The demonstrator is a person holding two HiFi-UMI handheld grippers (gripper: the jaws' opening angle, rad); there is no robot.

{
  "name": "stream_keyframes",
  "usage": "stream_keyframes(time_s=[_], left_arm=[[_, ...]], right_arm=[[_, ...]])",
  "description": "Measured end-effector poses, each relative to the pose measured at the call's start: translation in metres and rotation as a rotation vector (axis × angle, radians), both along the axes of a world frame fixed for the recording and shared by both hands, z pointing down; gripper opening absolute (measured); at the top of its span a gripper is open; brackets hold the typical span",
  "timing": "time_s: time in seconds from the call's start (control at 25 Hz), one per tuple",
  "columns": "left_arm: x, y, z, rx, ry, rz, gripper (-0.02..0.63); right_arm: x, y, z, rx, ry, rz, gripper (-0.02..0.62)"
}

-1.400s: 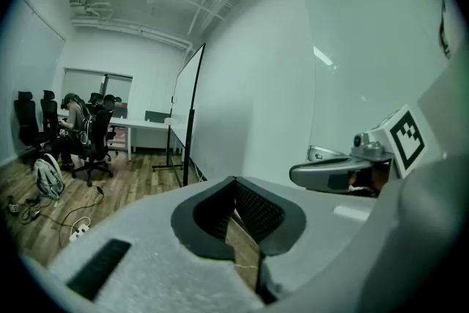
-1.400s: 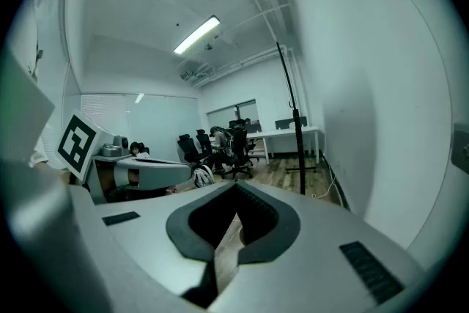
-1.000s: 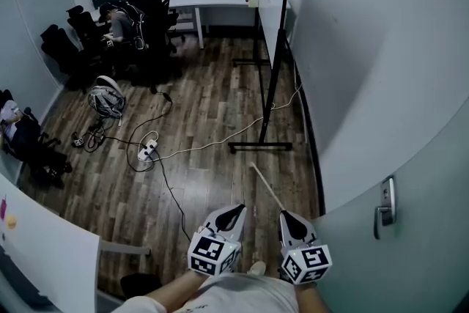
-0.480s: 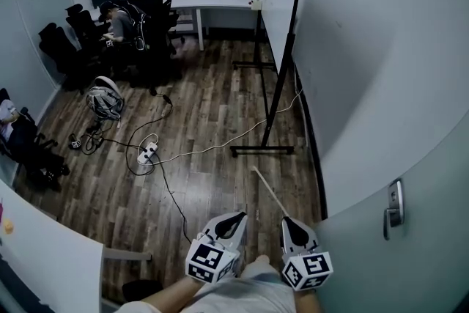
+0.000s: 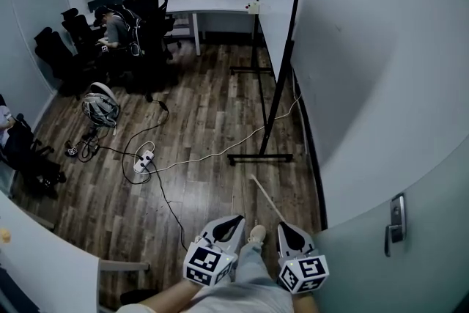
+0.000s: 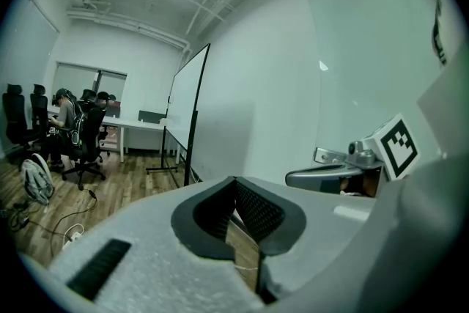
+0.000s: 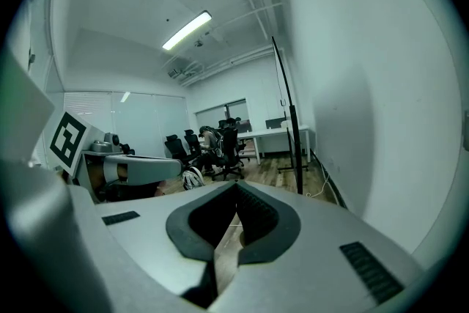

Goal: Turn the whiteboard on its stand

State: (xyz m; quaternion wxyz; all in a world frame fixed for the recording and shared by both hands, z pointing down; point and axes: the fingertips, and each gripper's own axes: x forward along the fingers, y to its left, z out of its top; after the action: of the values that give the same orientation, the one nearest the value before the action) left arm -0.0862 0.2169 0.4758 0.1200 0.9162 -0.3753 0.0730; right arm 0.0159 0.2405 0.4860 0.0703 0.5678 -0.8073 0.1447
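Observation:
The whiteboard point(image 5: 277, 5) stands edge-on along the right wall in the head view, in a black frame on a floor stand point(image 5: 260, 156). It also shows in the left gripper view as the whiteboard point(image 6: 185, 105), and as a thin black edge of the whiteboard point(image 7: 290, 124) in the right gripper view. My left gripper point(image 5: 238, 219) and right gripper point(image 5: 281, 226) hang side by side low in the head view, well short of the stand. Both are shut with nothing between the jaws, as the left gripper point(image 6: 234, 184) and right gripper point(image 7: 236, 188) show in their own views.
A door with a metal handle point(image 5: 396, 222) is close on my right. A power strip point(image 5: 142, 158) and cables trail over the wood floor, near a helmet point(image 5: 98, 104). A thin pale stick point(image 5: 267, 197) lies ahead. A person point(image 5: 113, 24) sits among office chairs by a white desk point(image 5: 211, 5).
The view has shifted slightly forward toward the stand, and a foot now shows between the grippers. Both grippers stay shut and side by side. The whiteboard has not moved.

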Motion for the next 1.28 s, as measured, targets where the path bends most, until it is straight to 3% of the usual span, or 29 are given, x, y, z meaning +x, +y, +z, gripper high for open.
stream_keyframes(time_s=[0.32,0.64,0.96,1.28], left_arm=[[0.022,-0.104,0.013,0.019,-0.049,-0.033,0.011],[0.068,-0.21,-0.01,0.033,-0.007,-0.065,0.011],[0.106,-0.287,-0.016,0.043,-0.001,-0.084,0.011],[0.13,-0.32,-0.023,0.058,-0.006,-0.091,0.011]], right_arm=[[0.03,-0.114,0.001,0.041,-0.006,-0.024,0.003],[0.066,-0.222,-0.022,0.075,0.017,-0.071,0.003],[0.105,-0.294,-0.024,0.07,0.018,-0.093,0.003],[0.133,-0.329,-0.027,0.076,0.011,-0.08,0.003]])
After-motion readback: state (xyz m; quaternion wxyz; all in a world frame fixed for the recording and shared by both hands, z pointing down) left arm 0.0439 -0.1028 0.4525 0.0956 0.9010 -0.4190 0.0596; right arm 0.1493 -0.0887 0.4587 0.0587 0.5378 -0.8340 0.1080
